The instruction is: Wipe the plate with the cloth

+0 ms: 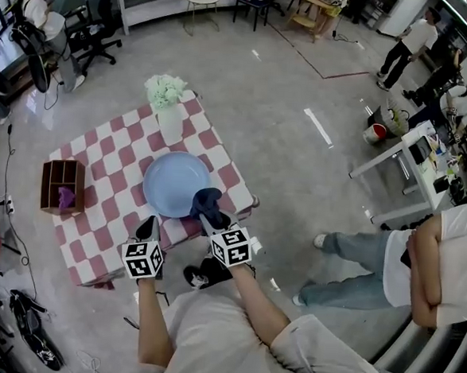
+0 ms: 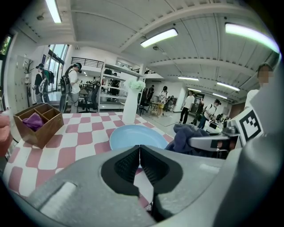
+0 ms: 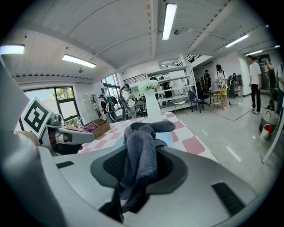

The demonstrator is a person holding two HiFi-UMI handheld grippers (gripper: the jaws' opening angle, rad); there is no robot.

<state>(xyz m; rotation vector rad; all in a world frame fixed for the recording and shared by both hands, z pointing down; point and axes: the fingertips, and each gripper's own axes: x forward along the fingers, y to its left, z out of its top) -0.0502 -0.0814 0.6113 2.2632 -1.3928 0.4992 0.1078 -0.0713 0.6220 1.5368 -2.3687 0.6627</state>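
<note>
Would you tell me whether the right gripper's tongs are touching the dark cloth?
Touching. The right gripper view shows the right gripper with its tongs closed on the cloth, which bunches up between them.

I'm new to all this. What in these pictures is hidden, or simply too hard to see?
1. Head view: the plate's near right rim is covered by the cloth held in the right gripper. Whether cloth and plate touch is unclear.
2. Left gripper view: the plate's near edge sits behind the shut jaws of the left gripper.
3. Head view: the purple thing in the wooden box is too small to identify.
</note>
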